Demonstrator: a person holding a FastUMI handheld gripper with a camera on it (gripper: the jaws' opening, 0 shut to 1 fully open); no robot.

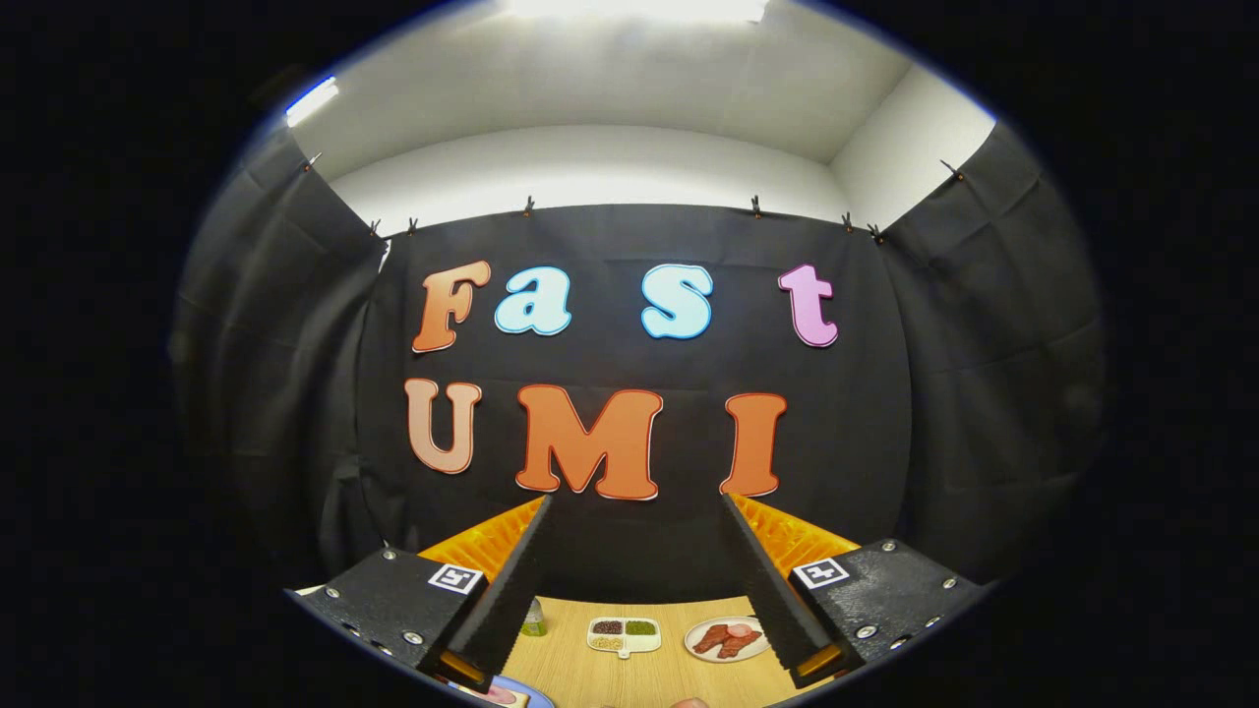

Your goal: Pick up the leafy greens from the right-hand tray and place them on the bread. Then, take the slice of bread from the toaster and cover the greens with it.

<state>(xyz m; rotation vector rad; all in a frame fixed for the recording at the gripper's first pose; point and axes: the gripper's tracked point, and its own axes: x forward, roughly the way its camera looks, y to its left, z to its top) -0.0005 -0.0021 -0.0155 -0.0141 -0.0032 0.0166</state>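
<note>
My gripper is held high above a wooden table and points at the booth's back wall. Its two fingers stand wide apart with nothing between them. Far below, between the fingers, I see the back part of the table. A blue-rimmed plate peeks out by the left finger, with something pale on it.
A white divided dish with dark, green and pale fillings lies at the table's back. Right of it sits a white plate of reddish meat slices. A small greenish bottle stands by the left finger.
</note>
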